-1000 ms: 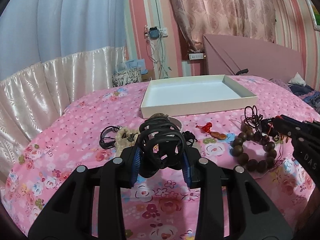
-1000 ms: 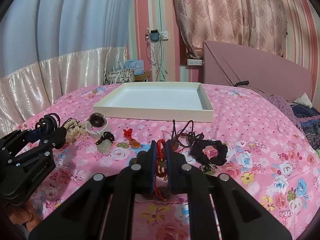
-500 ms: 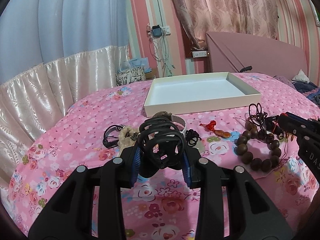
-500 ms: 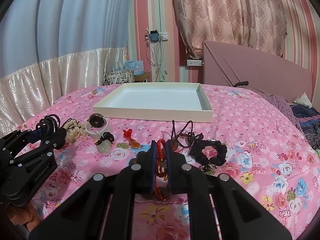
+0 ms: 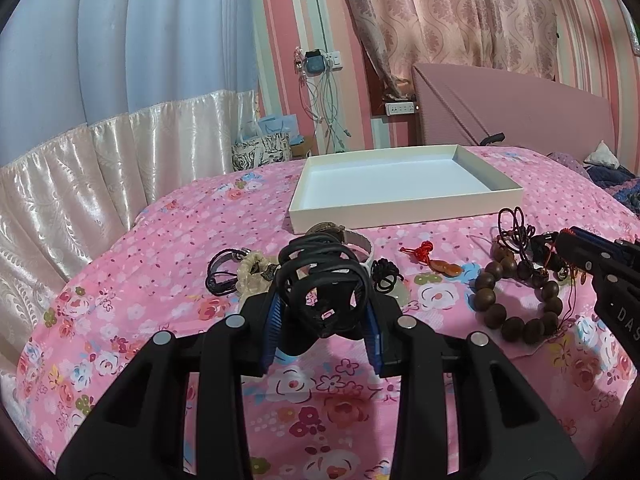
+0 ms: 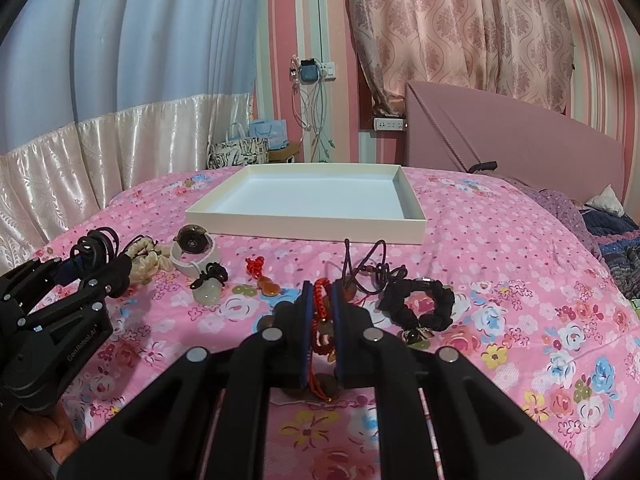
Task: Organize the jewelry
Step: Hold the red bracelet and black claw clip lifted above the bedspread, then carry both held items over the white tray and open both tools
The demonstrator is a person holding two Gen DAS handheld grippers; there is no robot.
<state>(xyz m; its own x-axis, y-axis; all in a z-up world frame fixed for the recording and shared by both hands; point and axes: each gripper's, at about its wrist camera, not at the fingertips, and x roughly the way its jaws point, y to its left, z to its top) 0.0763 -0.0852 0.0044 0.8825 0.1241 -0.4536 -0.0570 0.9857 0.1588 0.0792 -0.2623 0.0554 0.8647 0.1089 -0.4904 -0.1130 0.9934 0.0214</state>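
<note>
1. the black coiled hair tie (image 5: 320,280) sat between the blue pads of the left gripper (image 5: 324,324), pinched there and held clear of the floral bedspread (image 5: 168,248).
2. the white tray (image 5: 404,200) lay straight ahead of the left gripper and slightly to its right, past the watch (image 5: 352,240); its long axis ran across the gripper's line of sight, with the near wall facing the fingers.
3. the right gripper (image 6: 320,312) was pressed nearly together on the red cord (image 6: 320,300) of a beaded bracelet (image 5: 516,296), whose dark beads rested on the bedspread beneath the fingers.
4. from the right gripper the white tray (image 6: 312,220) lay directly ahead, its near wall square to the fingers, with a red knot charm (image 6: 264,280) and a black scrunchie (image 6: 420,304) to either side of the path.
5. judgement: both grippers appeared about equally near the tray; the coming move likely called for a forward carry over the near wall.
6. judgement: the trailing beads could drag or snag on a lift.
</note>
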